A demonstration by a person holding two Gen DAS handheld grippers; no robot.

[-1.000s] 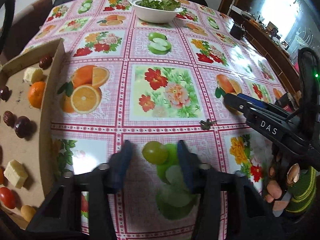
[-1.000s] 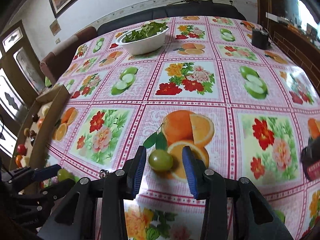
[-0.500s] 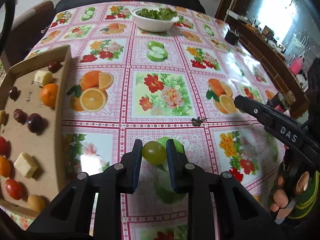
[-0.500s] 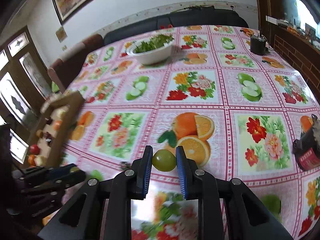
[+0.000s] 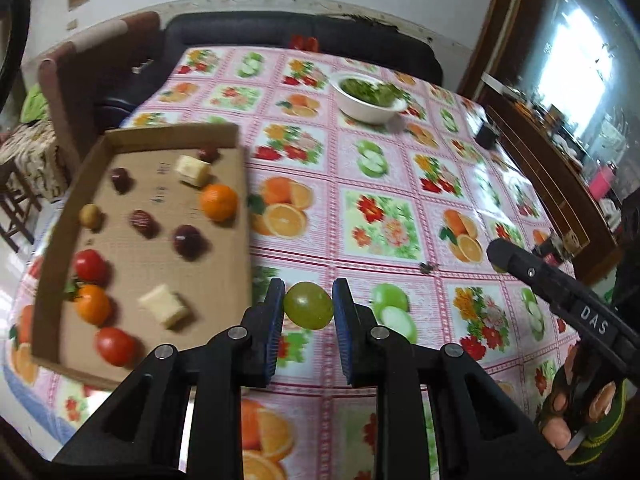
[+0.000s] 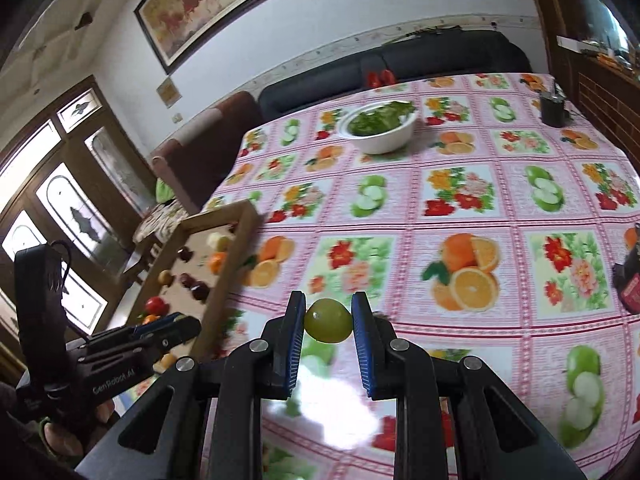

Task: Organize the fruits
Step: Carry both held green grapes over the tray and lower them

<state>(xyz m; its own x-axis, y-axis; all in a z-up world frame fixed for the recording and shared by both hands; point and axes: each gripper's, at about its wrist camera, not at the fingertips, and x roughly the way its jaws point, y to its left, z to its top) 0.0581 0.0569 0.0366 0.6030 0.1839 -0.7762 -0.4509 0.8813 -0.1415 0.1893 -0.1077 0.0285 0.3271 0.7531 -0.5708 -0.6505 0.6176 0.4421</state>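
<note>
Green and glossy, one grape (image 5: 308, 310) sits clenched between the blue pads of the left tongs (image 5: 308, 309), and a second grape (image 6: 329, 319) is pinched the same way in the right tongs (image 6: 329, 319); both are held clear above the counter (image 5: 384, 184) with its fruit-printed oilcloth. Each pair of pads bears on the fruit's sides near its widest part, which looks like a sensible way to keep a round, slippery thing from squirting out forward. The cardboard tray (image 5: 60, 236) lies to the left on the counter, already carrying tangerines, tomatoes, dark plums and pale cubes spaced apart, so these grapes are probably bound for bare spots there. The left grape is slightly oval, its long axis running roughly across the pads, side to side in the wrist view. The right grape is nearly round; a small pale stem scar faces the camera, a little left of centre. The white bowl (image 5: 370, 98) of greens stands far off, well apart.
</note>
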